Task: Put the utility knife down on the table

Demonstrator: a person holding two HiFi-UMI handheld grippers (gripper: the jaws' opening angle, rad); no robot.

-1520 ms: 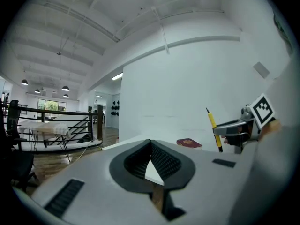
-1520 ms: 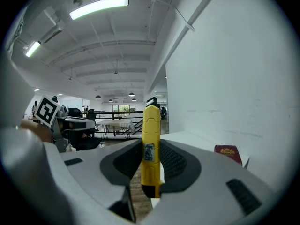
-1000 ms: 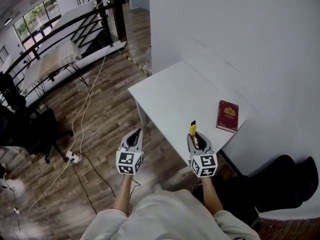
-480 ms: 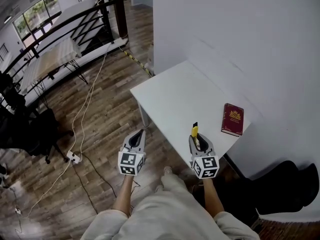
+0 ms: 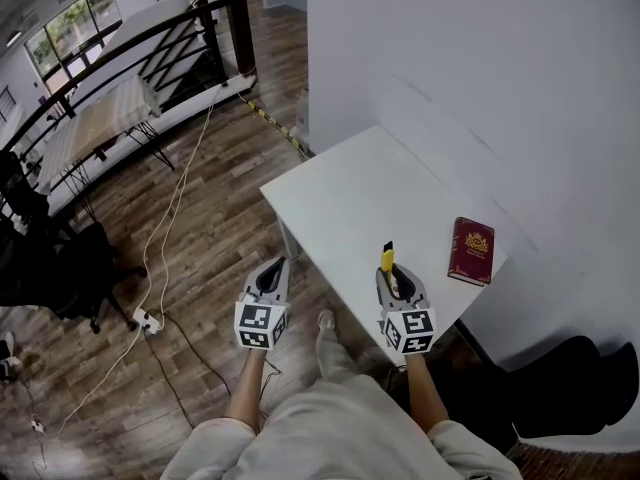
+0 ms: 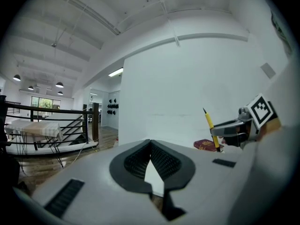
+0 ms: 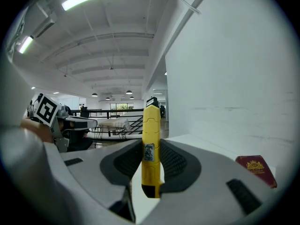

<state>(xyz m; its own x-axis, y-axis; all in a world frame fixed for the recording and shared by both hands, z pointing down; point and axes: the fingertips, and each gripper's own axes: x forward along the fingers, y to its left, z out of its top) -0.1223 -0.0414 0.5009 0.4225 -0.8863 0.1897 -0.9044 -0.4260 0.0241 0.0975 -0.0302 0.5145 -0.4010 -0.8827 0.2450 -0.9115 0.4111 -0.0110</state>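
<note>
the knife [image 7: 151,149] was held upright in the right gripper [image 5: 391,276], whose jaws were closed on the flat sides of its yellow body, low on its length, so that most of the body and the black tip stood above the pads. in the head view it was seen over the table [image 5: 340,193], just inside the table's near edge, and no contact with the table top could be made out. the left gripper [image 6: 150,159] was seen with its jaws brought together at the tips and nothing between them; it was held off the table, beyond the near edge and to the left of the knife. a red book [image 5: 472,251] lay on the table near its right corner, apart from the knife

the knife was judged to be light and stiff, with a smooth plastic shell that could slide or pivot between the pads if the grip were eased too soon. whether any blade stood out of the black tip could not be told, so that end was judged best left untouched. the hold on the flat sides was judged sound. as the knife stood on end, it was judged likely to topple and skid if let go upright; it would be better laid over and lowered onto the bare table, clear of the book, before the jaws were parted
</note>
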